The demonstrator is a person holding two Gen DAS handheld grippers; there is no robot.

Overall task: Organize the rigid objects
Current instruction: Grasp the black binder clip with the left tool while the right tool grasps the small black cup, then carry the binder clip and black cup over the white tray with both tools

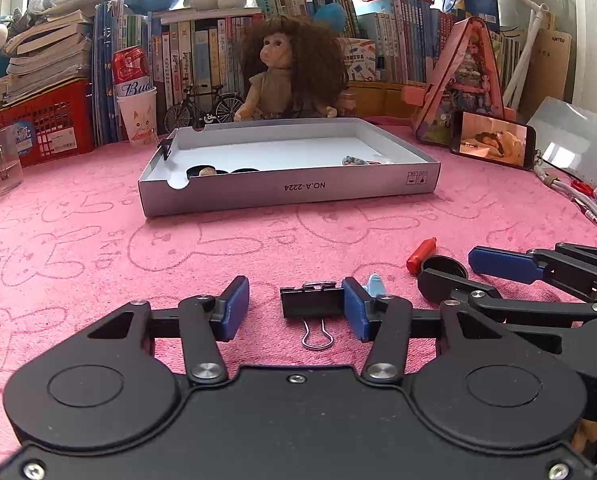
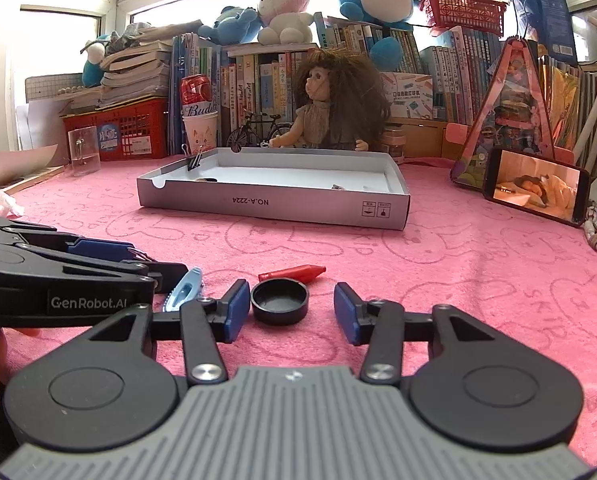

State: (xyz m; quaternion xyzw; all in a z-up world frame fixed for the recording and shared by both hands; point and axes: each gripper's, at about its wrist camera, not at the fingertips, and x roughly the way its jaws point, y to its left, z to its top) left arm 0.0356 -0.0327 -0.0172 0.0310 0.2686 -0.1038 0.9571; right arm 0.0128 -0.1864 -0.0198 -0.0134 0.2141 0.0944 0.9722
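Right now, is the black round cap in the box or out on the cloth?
Out: the black cap lies open side up on the pink cloth, well short of the grey box.

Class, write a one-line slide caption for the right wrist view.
Right tool open around a black cap on the pink cloth, red crayon behind it, grey box beyond.
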